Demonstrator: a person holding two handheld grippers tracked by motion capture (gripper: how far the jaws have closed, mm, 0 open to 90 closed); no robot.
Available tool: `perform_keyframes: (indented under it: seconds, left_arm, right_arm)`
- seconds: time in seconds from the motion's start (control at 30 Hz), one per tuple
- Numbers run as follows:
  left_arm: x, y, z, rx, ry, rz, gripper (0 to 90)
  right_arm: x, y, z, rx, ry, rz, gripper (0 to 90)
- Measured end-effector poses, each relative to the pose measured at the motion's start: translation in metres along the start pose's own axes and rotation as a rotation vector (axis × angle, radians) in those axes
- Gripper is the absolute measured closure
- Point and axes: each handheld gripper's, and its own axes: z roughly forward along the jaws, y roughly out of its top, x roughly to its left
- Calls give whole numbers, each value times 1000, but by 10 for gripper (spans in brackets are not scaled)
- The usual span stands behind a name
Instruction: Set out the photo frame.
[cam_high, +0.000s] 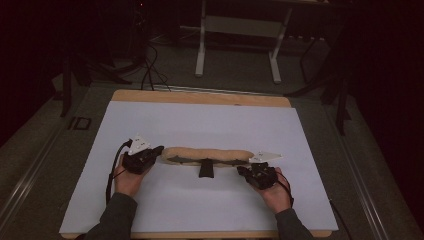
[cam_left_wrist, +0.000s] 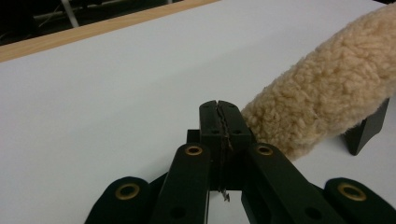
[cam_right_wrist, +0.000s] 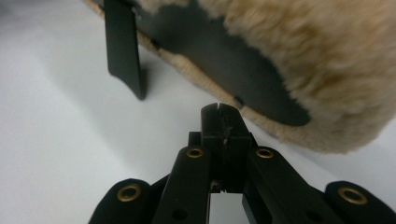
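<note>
Here, fleece pad between closed jaws.

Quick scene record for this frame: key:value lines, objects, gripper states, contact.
surface: white sheet on a wooden table
object: long tan fleece pad lying across the sheet, dark underside partly showing
strap: black strap sticking out from the pad's middle toward the person
left gripper: jaws shut, empty, beside the pad's left end
right gripper: jaws shut, empty, at the pad's right end
contact: cannot tell if either tip touches the pad
</note>
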Motion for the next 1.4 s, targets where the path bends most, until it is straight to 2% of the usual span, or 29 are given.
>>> perform_keyframes:
  seconds: [0.1,0.4,0.63,0.73,1.0,1.4]
  left_arm:
    - [-1,0,-1,3,0,4,900]
    - [-3,-2,-7,7,-10,12,900]
    - [-7,-4,-11,9,-13,13,900]
    - [-11,-4,-13,15,-7,30,900]
    - [-15,-7,-17,12,-26,9,900]
    - [-20,-9,-19,8,-34,2,900]
  right_arm:
    - [-1,1,-2,-22,-6,8,900]
    - [-3,2,-1,-38,-8,35,900]
    - [-6,5,3,-44,-37,57,900]
    - [-7,5,3,-47,-38,66,900]
    - [-5,7,7,-54,-51,75,900]
    - [2,11,14,-65,-57,70,900]
